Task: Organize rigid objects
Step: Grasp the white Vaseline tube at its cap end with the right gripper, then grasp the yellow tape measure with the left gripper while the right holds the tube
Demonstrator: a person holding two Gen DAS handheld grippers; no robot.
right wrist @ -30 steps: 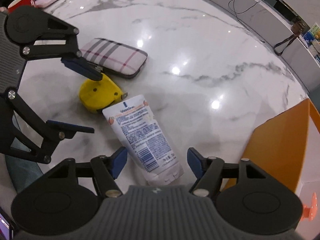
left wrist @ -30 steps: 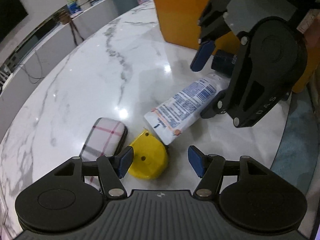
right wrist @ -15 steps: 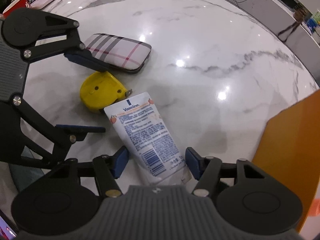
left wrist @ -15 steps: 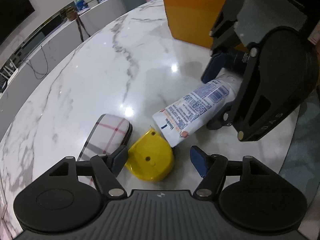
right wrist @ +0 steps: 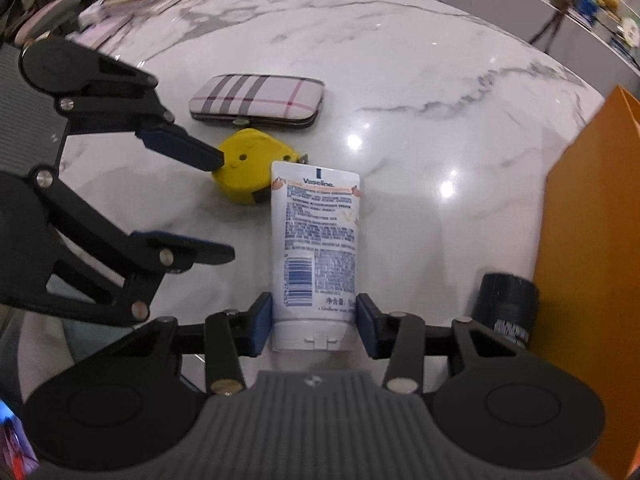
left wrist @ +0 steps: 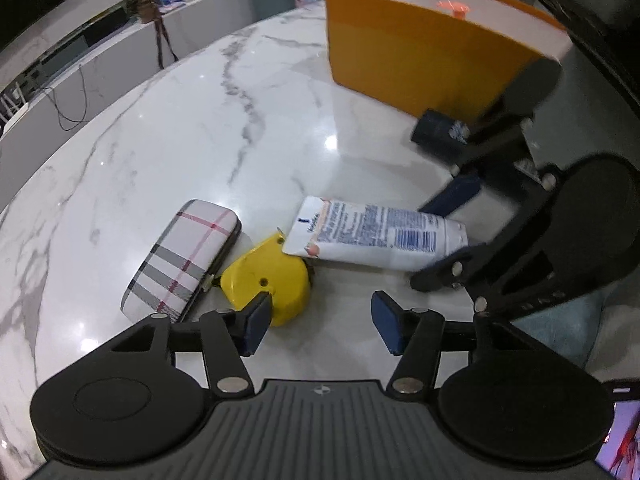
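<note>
A white lotion tube [right wrist: 316,232] lies on the marble table [right wrist: 420,80], its flat end resting on a yellow tape measure [right wrist: 244,168]. My right gripper [right wrist: 314,326] is closing on the tube's cap end, and both blue pads touch its sides. My left gripper [left wrist: 322,326] is closing too. Its left pad [left wrist: 256,320] sits against the tape measure [left wrist: 268,276], the other pad stands clear of it, and nothing is gripped. A plaid case [left wrist: 184,256] lies just beyond the tape measure.
An open orange box [left wrist: 420,60] stands at the table's far right, with a small dark jar [left wrist: 436,130] at its foot, close to my right gripper. Beyond the plaid case [right wrist: 256,98] the marble runs to a shelf of clutter.
My right gripper has rolled and narrowed until its pads meet the tube, which now lies straight between them. The left jaws have narrowed, and that gripper has shifted slightly beside the tape measure.
</note>
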